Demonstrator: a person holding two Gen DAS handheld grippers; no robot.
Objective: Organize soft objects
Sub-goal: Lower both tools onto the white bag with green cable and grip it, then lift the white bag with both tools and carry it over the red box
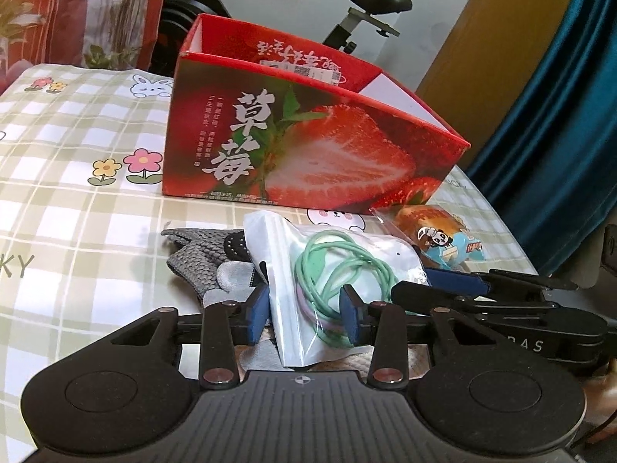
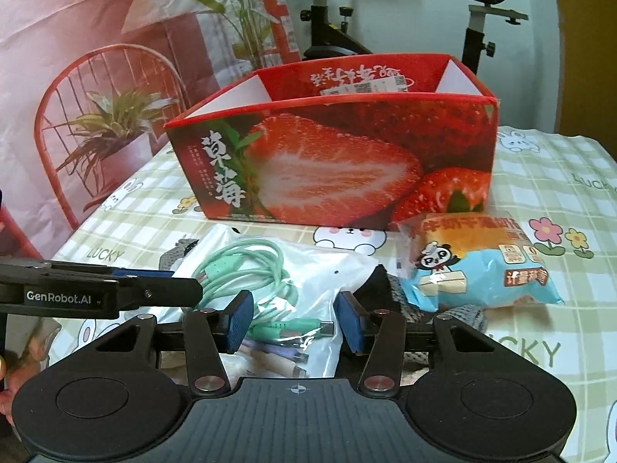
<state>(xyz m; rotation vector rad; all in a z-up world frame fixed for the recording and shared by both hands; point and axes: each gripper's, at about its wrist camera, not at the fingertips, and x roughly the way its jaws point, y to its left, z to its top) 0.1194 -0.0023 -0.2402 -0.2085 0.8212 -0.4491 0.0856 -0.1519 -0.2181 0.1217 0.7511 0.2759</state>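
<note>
A clear plastic bag of green cables lies on the checked tablecloth in front of the red strawberry box. My left gripper is open with its blue pads either side of the bag's near end. My right gripper is open, also straddling the bag's near end. A grey knitted cloth lies left of the bag, partly under it. A wrapped bread with a panda label lies to the right.
The box is open-topped with a paper label inside. The right gripper's body shows at the right of the left wrist view; the left gripper's body shows at the left of the right wrist view. An exercise bike stands behind.
</note>
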